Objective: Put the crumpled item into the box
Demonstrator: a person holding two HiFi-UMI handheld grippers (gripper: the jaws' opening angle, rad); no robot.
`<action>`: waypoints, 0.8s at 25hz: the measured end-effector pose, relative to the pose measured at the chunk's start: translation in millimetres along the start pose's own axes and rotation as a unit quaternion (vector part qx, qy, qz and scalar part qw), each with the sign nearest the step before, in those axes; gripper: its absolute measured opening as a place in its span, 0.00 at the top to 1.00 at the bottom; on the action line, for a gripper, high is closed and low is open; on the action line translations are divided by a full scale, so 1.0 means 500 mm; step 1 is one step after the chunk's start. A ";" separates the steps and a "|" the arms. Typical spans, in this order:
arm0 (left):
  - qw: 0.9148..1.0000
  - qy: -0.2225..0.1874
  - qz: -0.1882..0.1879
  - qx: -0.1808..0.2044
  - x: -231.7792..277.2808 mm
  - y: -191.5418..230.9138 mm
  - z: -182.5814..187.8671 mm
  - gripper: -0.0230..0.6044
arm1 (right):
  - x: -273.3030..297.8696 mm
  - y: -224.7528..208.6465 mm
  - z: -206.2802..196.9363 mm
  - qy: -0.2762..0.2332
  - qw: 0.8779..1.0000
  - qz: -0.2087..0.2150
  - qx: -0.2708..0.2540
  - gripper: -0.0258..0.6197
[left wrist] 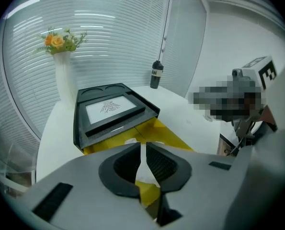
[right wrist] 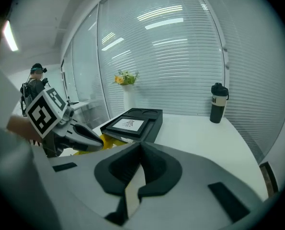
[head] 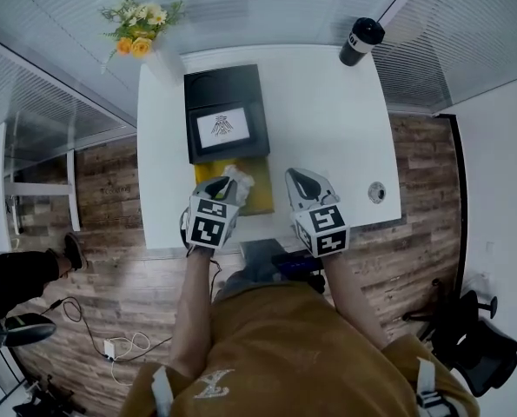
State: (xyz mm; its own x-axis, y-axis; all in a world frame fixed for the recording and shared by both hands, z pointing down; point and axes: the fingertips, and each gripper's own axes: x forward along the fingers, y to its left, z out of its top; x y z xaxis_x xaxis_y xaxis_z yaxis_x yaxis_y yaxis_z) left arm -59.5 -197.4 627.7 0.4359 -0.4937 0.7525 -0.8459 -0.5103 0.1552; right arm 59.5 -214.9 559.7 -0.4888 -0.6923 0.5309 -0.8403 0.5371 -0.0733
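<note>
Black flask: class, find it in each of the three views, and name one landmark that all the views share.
Head view: black flask at top right.
Left gripper view: flask just above centre.
Right gripper view: flask right of centre.
Shared landmark: the flowers, left of the flask in every view.

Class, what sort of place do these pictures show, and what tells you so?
Probably an office or meeting room: a white table, slatted blinds behind it, and a black office chair on the wood floor.
</note>
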 end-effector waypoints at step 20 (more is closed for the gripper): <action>0.987 -0.147 0.000 -0.069 -0.163 -0.016 0.102 0.92 | -0.091 0.078 0.090 -0.071 0.994 -0.009 -0.080 0.94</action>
State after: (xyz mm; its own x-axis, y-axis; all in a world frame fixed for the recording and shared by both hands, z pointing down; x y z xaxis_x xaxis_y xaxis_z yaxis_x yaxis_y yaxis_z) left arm -72.9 -188.9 532.5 0.4892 -0.6866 0.5379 -0.8707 -0.4201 0.2556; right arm 38.4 -184.4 494.6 -0.5126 -0.7570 0.4052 -0.8062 0.5867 0.0763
